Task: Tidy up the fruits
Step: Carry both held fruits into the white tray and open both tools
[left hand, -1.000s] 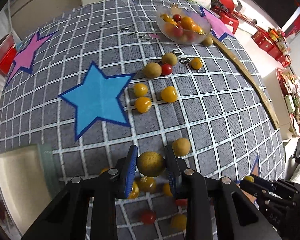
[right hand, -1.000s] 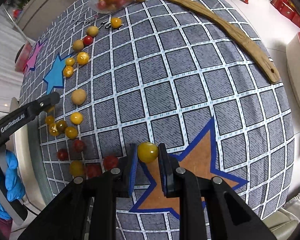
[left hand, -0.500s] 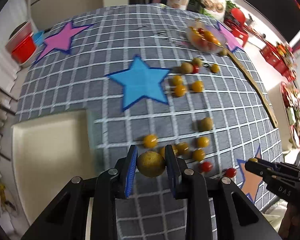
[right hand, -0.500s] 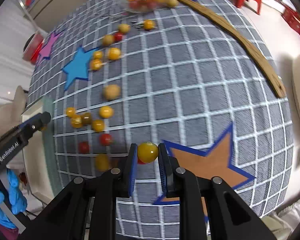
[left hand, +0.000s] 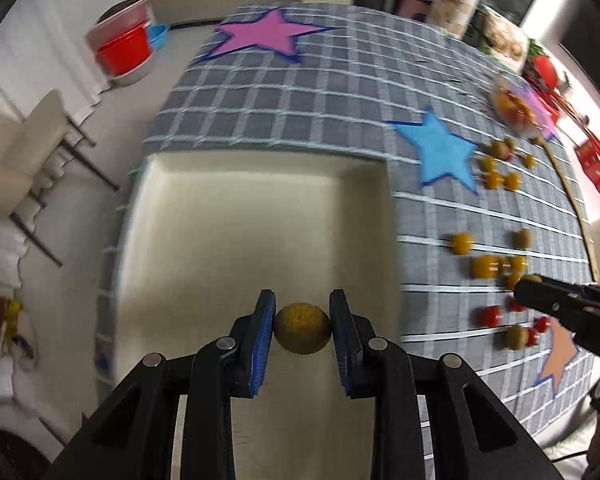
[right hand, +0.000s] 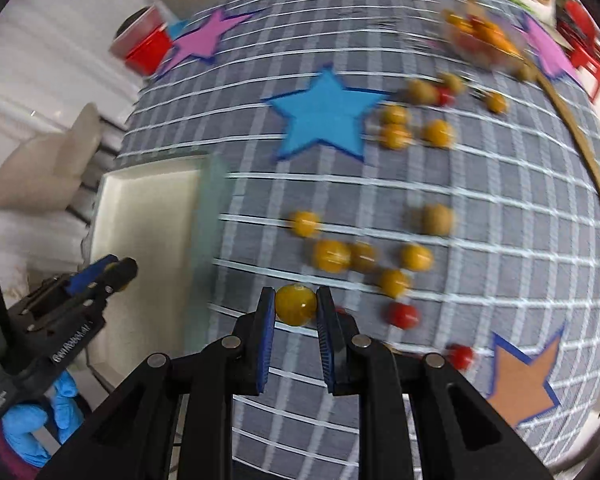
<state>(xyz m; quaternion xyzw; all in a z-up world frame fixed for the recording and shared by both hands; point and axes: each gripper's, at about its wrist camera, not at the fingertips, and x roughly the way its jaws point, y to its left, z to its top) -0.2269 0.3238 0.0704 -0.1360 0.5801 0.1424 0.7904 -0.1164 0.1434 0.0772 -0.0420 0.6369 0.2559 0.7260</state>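
Note:
My left gripper is shut on a brownish-yellow round fruit and holds it over the near part of a cream rectangular tray. My right gripper is shut on a yellow cherry tomato above the checked cloth, right of the tray. Several yellow, brown and red fruits lie loose on the cloth. A clear bowl of fruits stands at the far right. The left gripper also shows in the right wrist view, over the tray.
The table has a grey checked cloth with blue, pink and orange stars. A curved wooden stick lies along the right side. A red tub and a chair stand off the table at left.
Both grippers have swung left toward the tray, each keeping its fruit. The left gripper has moved from over the cloth to over the tray.

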